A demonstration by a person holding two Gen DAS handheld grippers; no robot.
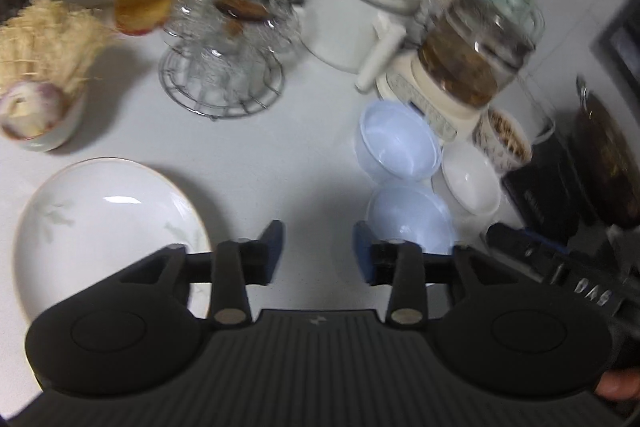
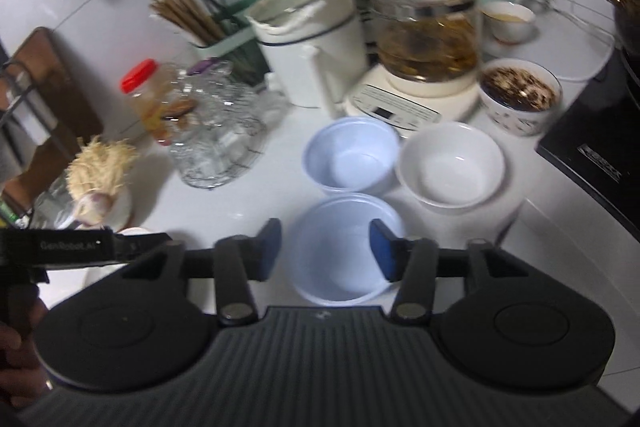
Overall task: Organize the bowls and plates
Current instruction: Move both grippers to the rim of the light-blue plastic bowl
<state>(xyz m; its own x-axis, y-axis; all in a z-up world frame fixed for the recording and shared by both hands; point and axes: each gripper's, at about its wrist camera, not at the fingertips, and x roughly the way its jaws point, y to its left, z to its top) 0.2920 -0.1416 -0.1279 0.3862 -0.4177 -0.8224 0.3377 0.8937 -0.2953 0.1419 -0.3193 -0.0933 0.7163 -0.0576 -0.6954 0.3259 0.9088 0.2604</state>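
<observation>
Plate (image 1: 108,223) partly hidden behind left gripper (image 1: 318,251) (jaws apart, empty); right gripper (image 2: 324,251) likewise.

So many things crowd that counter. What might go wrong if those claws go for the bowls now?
1. The three bowls sit bunched together: lifting the near blue bowl, which lies under the open right gripper, may nudge the far blue bowl or the white bowl.
2. A glass kettle stands just behind them; overreaching might knock it.
3. The two grippers are close together, so the left gripper beside the plate might bump the right.
</observation>
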